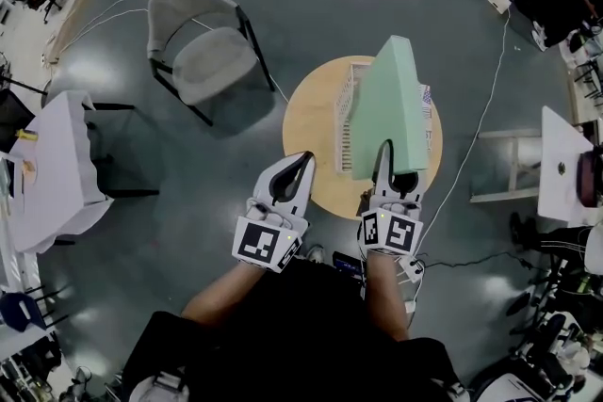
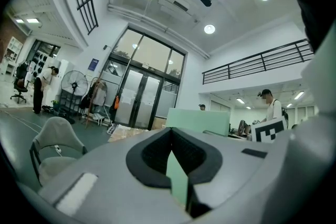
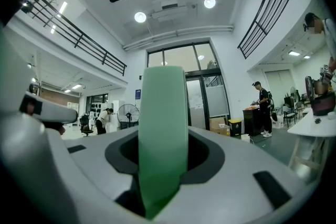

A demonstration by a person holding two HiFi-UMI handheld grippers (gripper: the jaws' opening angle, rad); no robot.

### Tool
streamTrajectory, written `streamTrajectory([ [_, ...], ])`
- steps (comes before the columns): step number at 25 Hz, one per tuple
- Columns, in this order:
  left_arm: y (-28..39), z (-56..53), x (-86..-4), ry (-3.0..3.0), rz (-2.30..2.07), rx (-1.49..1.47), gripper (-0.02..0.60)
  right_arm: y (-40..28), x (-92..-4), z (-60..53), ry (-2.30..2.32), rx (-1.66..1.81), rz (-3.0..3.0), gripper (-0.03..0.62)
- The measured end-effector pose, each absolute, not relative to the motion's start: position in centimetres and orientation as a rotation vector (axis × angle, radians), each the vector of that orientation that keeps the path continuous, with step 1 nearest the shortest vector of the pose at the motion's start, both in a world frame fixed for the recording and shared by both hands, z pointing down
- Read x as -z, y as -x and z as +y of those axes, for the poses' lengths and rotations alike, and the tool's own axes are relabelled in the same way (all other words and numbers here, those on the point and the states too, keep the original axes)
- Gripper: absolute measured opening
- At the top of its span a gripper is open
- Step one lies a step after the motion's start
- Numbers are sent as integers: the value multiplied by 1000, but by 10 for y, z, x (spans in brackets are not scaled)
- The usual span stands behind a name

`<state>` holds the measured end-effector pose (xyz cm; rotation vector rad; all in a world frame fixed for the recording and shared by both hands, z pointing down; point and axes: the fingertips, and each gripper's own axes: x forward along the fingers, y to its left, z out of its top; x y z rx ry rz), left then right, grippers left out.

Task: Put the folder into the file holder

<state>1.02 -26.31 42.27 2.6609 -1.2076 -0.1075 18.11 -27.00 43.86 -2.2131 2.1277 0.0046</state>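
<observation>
Right now the round wooden table (image 1: 309, 122) is standing just ahead of me. I am holding the green folder (image 1: 396, 99) upright over its right half. The folder is leaning against the right side of the white file holder (image 1: 350, 120), which is standing near the table's middle. I cannot tell whether the folder's lower edge is sitting in a slot. My right gripper (image 1: 384, 152) is clamping the folder's near edge, with the green sheet running straight up between the jaws. My left gripper (image 1: 305, 159) is hovering at the table's near left edge, apart from the folder. Its jaws are drawn together and, in the head view, gripping nothing.
</observation>
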Motion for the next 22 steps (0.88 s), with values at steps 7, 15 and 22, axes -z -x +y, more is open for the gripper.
streamTrajectory([
  [7,-14,-267,-425,-2668,-1176,107,6,-179,-450,-277,2209,-40,2121,146],
  [15,-14,-271,-428,-2681,-1157,94,6,-175,-460,-284,2197,-45,2124,146],
  [22,-11,-274,-428,-2694,-1147,99,6,-176,-466,-288,2204,-53,2116,146],
])
